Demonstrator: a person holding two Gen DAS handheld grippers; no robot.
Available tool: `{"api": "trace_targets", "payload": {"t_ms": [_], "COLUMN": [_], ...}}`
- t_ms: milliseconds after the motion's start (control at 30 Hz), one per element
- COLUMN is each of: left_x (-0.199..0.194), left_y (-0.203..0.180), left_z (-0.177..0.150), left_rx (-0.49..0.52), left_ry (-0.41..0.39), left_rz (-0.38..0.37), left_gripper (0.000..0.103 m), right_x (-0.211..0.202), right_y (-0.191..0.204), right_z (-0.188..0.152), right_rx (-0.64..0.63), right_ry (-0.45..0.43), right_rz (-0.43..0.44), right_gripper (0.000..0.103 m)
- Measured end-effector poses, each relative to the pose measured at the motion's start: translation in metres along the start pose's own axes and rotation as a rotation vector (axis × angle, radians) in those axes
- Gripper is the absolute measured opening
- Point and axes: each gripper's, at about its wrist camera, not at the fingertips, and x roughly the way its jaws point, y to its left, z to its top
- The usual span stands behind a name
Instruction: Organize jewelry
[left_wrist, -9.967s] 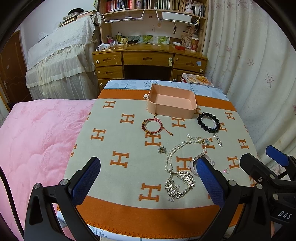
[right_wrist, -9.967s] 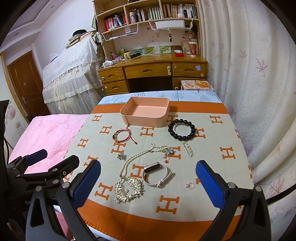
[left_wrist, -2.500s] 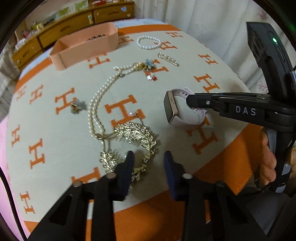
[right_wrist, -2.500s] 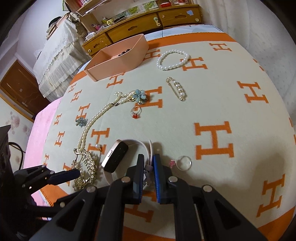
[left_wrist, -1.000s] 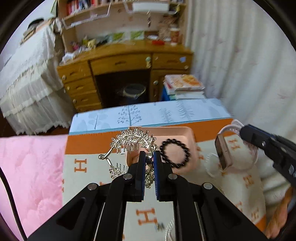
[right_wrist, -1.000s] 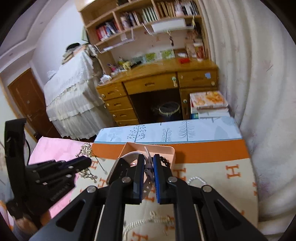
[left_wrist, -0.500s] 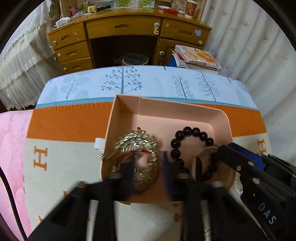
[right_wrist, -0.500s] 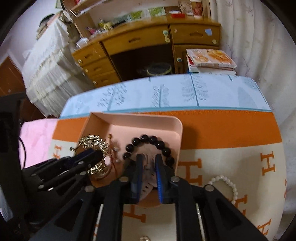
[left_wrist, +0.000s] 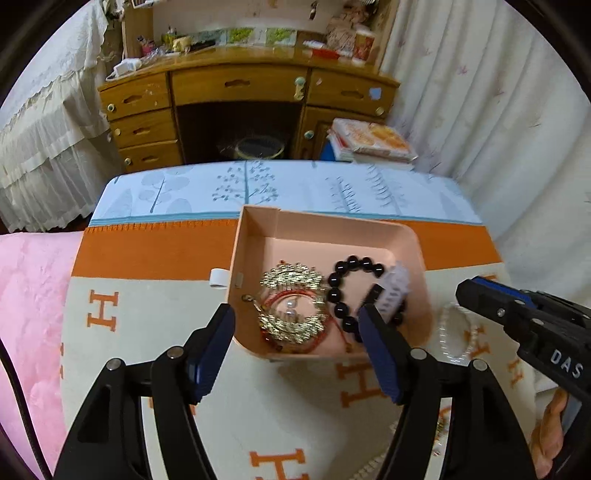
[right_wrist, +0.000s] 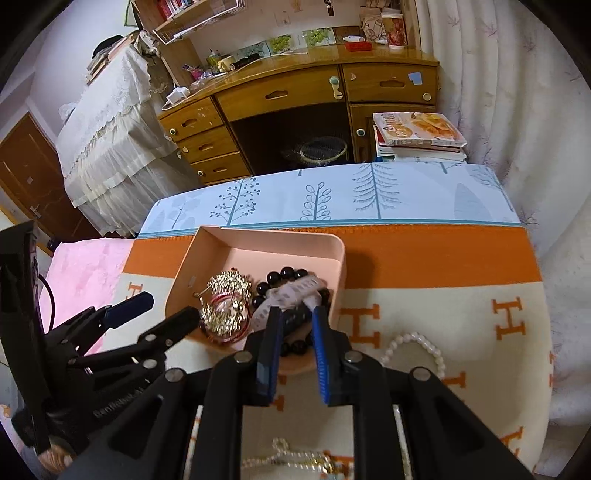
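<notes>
The left tongs (left_wrist: 295, 339) have just been opening; their ribbed blue pads stand wide with nothing gripped, the spiky gold comb (left_wrist: 291, 295) lying loose in the peach plastic tray (left_wrist: 325, 225). The right tongs (right_wrist: 295, 325) stand slightly parted, the perforated pale watch strap (right_wrist: 291, 291) between their tips, over round black beads (right_wrist: 284, 275).

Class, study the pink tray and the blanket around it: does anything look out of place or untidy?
Yes. A white pearl bracelet still lies on the blanket outside the pink tray. Inside, the gold necklace, black bead bracelet and watch strap lie heaped together.
</notes>
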Motion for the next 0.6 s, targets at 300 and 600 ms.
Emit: {"api": "trace_targets", "payload": {"t_ms": [300, 600], "left_x": [-0.044, -0.061], "left_y": [-0.023, -0.062], "left_z": [-0.022, -0.057], "left_rx": [0.084, 0.235], "left_ry": [0.007, 0.075], "left_rz": [-0.013, -0.015], "left_gripper": [0.068, 0.068], "right_x": [-0.046, -0.083], "right_y": [-0.023, -0.046], "right_z": [-0.029, -0.065], "right_rx": [-0.002, -0.028], "right_ry": [-0.01, -0.017], "right_rz": [0.016, -0.003], "right_gripper": [0.017, 0.028]}}
